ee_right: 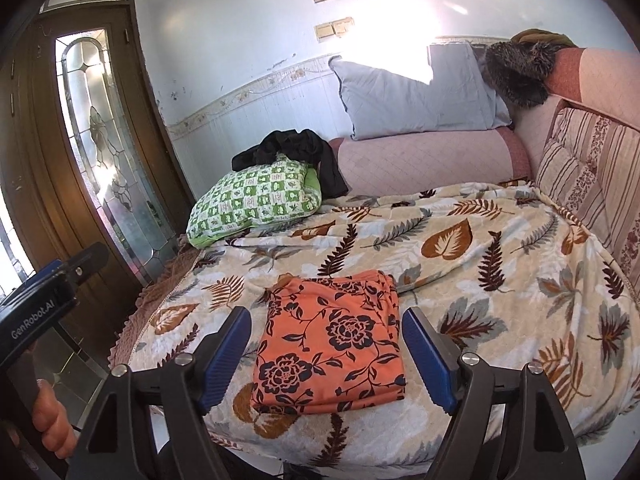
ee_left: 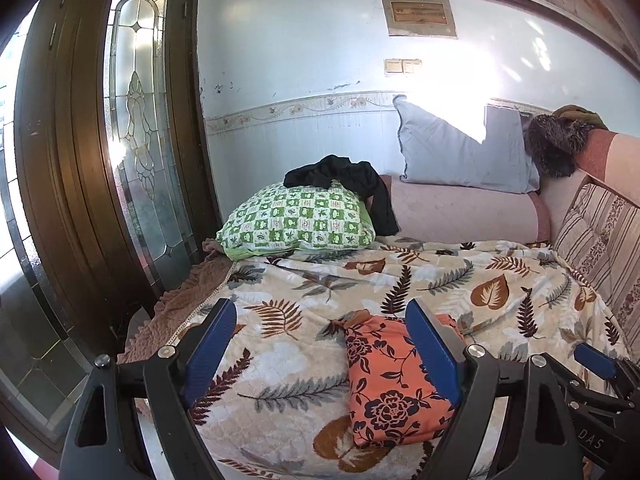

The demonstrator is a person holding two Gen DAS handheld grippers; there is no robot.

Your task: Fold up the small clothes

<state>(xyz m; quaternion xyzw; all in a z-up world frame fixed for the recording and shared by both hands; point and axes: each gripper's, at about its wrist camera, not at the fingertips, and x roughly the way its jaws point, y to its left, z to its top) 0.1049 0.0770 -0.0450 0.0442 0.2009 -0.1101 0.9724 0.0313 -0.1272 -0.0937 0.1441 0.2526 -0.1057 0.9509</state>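
Observation:
An orange garment with dark flowers (ee_right: 332, 340) lies folded into a flat rectangle on the leaf-print blanket (ee_right: 500, 280), near the front edge. It also shows in the left wrist view (ee_left: 388, 380), partly behind the right finger. My right gripper (ee_right: 326, 344) is open and empty, held above and in front of the garment, its blue pads either side of it. My left gripper (ee_left: 322, 344) is open and empty, to the left of the garment. A black garment (ee_left: 344, 180) lies crumpled on the green checked pillow (ee_left: 300, 220) at the back.
A grey pillow (ee_left: 460, 152) leans on the wall above a pink bolster (ee_left: 460, 212). A striped cushion (ee_right: 588, 176) lines the right side. A wooden door with glass (ee_left: 140, 140) stands to the left. The left gripper's body (ee_right: 40, 304) shows in the right wrist view.

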